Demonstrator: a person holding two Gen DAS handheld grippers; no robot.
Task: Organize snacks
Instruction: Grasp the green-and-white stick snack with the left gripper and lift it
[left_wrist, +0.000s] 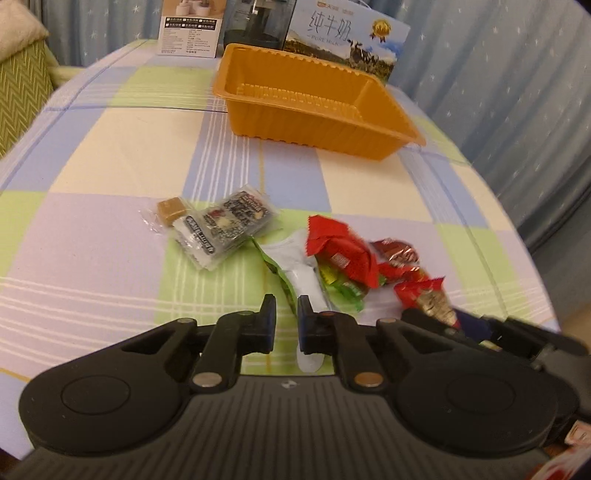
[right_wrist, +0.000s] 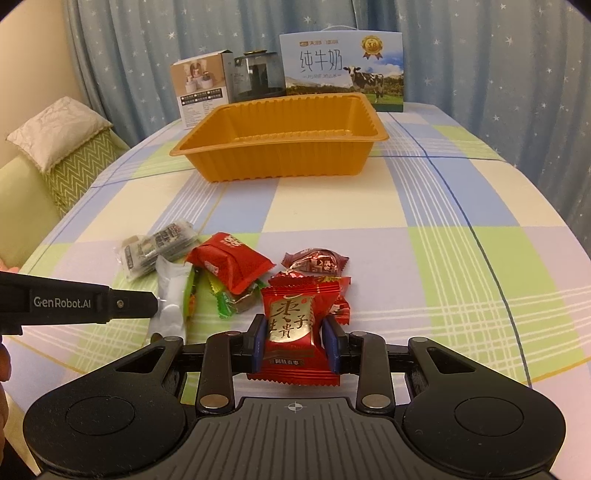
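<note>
An orange plastic tray (left_wrist: 258, 122) (right_wrist: 280, 162) stands empty at the far side of the table. A pile of wrapped snacks lies in front of it: black-and-white packets (left_wrist: 225, 225) (right_wrist: 159, 247), a white-and-green packet (left_wrist: 295, 266) (right_wrist: 171, 291), red packets (left_wrist: 343, 254) (right_wrist: 229, 262). My left gripper (left_wrist: 286, 308) has its jaws nearly closed at the edge of the white-and-green packet, not clearly gripping it. My right gripper (right_wrist: 295, 332) is shut on a red-and-gold date candy (right_wrist: 291, 325), which also shows in the left wrist view (left_wrist: 428, 299).
A milk carton box (right_wrist: 340, 70), a dark jar (right_wrist: 258, 74) and a small white box (right_wrist: 201, 92) stand behind the tray. A green chair with a cushion (right_wrist: 55, 147) is at the left. Blue curtains hang behind. The tablecloth is checked.
</note>
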